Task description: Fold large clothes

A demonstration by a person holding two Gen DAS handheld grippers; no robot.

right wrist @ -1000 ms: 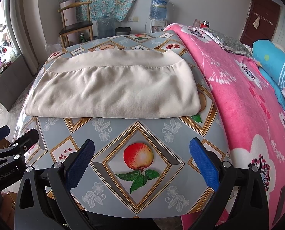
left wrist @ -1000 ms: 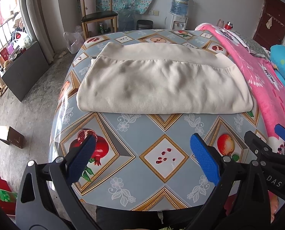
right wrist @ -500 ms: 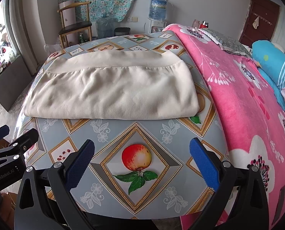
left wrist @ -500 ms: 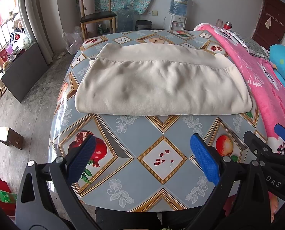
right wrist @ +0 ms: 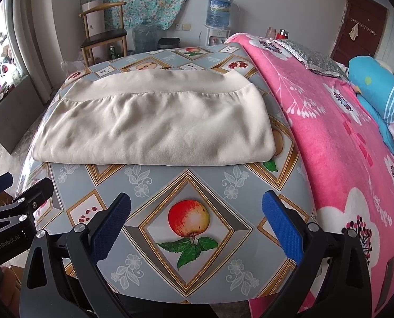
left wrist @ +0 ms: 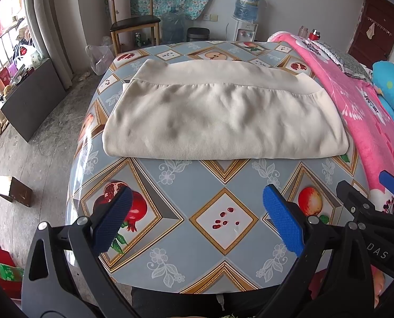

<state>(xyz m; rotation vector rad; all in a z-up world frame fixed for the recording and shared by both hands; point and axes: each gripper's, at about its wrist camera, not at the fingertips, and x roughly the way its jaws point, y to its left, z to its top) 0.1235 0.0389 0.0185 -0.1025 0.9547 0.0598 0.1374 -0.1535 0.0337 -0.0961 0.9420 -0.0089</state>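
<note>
- Lying flat across far half of table (left wrist: pixel 223 238): cream garment (left wrist: pixel 223 122), folded into wide rectangle, banded hem edge on far side, folded edge nearest cams.
- Near edge of garment runs straight L–R; bare tablecloth strip between it and both grippers, nothing on it.
- Garment's L corner near table's L edge; R corner close to pink blanket (right wrist: pixel 329 145), apart from it as far as visible.
- Table covered w/ glossy blue-grey cloth, diamond panels w/ fruit prints (pomegranate (left wrist: pixel 133 206), apple (right wrist: pixel 189 217)).
- Pink floral blanket drapes bed along table's R side; blue pillow (right wrist: pixel 374 84) farther R.
- Room: wooden chair (left wrist: pixel 133 23) by far wall, floral cloth hung above, water dispenser (left wrist: pixel 246 13) w/ bottle, dark door far R, concrete floor L w/ small box (left wrist: pixel 11 190).
- Left gripper (left wrist: pixel 197 222): low over near table edge, aimed at garment, blue pads spread wide, gripping nothing.
- Right gripper (right wrist: pixel 197 222): same pose, beside left one, pads spread wide, nothing between, over apple panel.
- Each gripper's black frame shows at the edge of the other's view; both well short of garment.
</note>
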